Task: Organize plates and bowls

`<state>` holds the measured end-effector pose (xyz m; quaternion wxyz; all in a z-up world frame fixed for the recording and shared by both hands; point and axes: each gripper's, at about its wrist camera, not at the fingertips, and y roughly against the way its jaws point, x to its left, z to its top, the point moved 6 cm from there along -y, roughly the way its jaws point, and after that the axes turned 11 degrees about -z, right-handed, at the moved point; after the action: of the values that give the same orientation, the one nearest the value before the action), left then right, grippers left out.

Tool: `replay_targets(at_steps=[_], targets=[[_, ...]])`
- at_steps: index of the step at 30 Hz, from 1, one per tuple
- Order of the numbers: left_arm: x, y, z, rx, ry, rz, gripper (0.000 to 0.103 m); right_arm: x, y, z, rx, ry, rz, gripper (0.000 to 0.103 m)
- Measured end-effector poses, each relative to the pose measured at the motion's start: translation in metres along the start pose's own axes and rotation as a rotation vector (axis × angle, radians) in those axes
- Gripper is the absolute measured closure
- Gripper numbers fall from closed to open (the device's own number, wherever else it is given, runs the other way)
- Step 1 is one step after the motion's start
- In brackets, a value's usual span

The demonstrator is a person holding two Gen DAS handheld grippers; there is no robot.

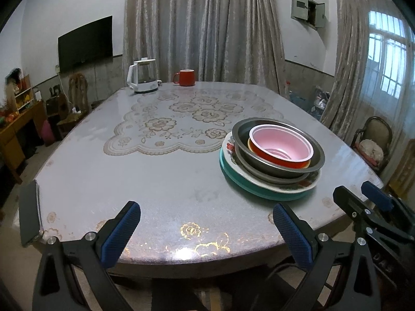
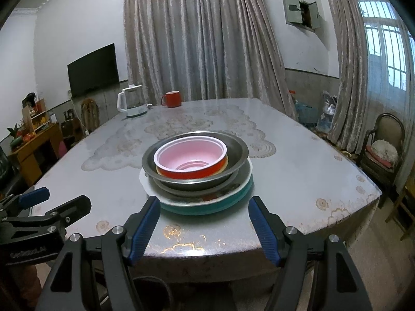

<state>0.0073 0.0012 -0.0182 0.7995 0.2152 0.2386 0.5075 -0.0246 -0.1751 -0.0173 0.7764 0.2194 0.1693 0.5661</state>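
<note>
One stack of dishes stands on the table near its front edge. At the bottom lies a teal plate point(image 1: 259, 191) point(image 2: 207, 206), then a white patterned plate point(image 1: 230, 153) point(image 2: 145, 184), then grey metal bowls point(image 1: 275, 167) point(image 2: 192, 181). A red bowl with a pink inside point(image 1: 281, 145) point(image 2: 190, 159) sits on top. My left gripper point(image 1: 205, 220) hovers open over the front edge, left of the stack, with nothing between its fingers. My right gripper point(image 2: 203, 215) is open just in front of the stack, apart from it. Each gripper also shows in the other's view: right gripper point(image 1: 363, 197), left gripper point(image 2: 62, 197).
A white kettle point(image 1: 142, 76) point(image 2: 129, 102) and a red mug point(image 1: 184, 77) point(image 2: 171, 99) stand at the table's far edge. A dark phone point(image 1: 29, 215) lies at the front left corner. Chairs, a wooden cabinet and curtains surround the table point(image 1: 155, 176).
</note>
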Motion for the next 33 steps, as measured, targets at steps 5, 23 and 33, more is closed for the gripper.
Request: replay_targets(at_steps=[5, 23, 33], targets=[[0.0036, 0.0017, -0.0001, -0.011, 0.022, -0.007, 0.0, 0.0003, 0.003, 0.0014, -0.012, 0.006, -0.005, 0.032], [0.002, -0.0052, -0.005, 0.025, 0.011, 0.022, 0.0, -0.0028, 0.0011, -0.0014, 0.012, -0.002, -0.022, 0.031], [0.0017, -0.0067, -0.0064, 0.036, 0.01, 0.021, 0.0, -0.0029, -0.0016, -0.0025, 0.022, -0.002, -0.022, 0.032]])
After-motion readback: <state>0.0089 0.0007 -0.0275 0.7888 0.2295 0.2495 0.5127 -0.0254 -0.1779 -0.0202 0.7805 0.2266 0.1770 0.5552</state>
